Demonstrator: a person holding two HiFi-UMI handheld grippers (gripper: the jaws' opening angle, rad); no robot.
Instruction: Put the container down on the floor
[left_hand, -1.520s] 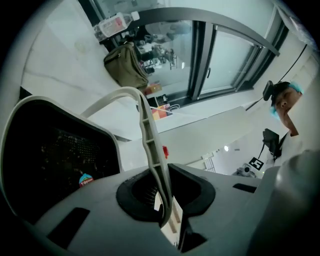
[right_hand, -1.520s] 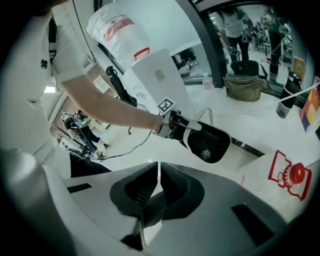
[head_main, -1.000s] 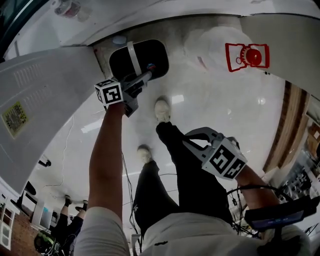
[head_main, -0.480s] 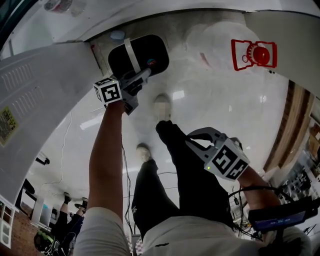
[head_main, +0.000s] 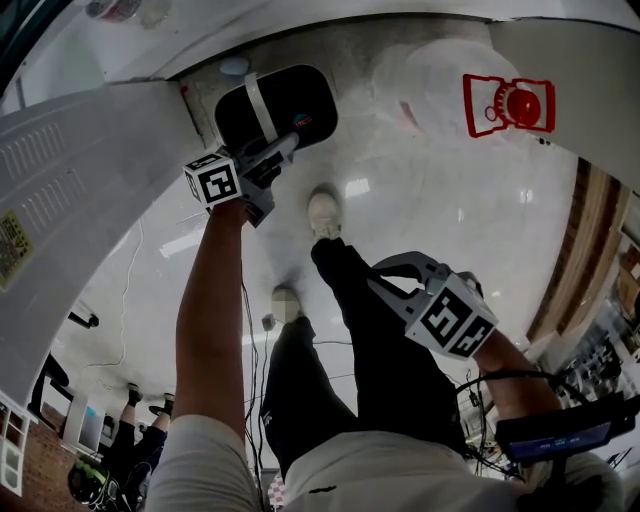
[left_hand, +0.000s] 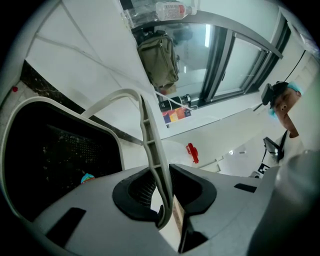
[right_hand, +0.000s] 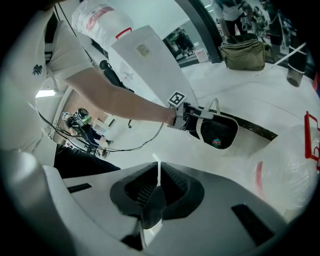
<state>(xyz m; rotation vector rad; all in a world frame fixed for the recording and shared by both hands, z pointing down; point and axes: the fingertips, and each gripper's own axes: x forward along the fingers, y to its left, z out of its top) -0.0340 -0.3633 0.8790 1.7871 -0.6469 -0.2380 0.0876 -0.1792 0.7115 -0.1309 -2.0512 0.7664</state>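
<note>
- At the foot of the wall, low on the glossy white floor (head_main: 450, 210): black oval plastic container with a pale rim (head_main: 290, 100), mouth upward, close beside the dark skirting strip (right_hand: 255, 127). Underside hidden, so contact with the floor not confirmed.
- Arched upright over its mouth: pale flat plastic strap handle (left_hand: 150, 130).
- Left gripper (head_main: 288, 148) reaching out to that handle. Jaws just been opening, with the handle standing between them, leaning on one pad, a sliver of light beside the other. Grip loosened, not clamped.
- Right gripper (right_hand: 156, 184) well apart from the container, above the person's dark trouser leg (head_main: 370, 360), tilted downward. Jaws drawn together, nothing between.
- To the container's left in the head view: large grey-white panel with vent slots (head_main: 80, 190). To its right: translucent white plastic sack (head_main: 440, 85).
- Inside the container: small coloured sticker (head_main: 303, 122).
- Pale shoe (head_main: 323, 215) on the floor, near the container, on the person's side of it.
</note>
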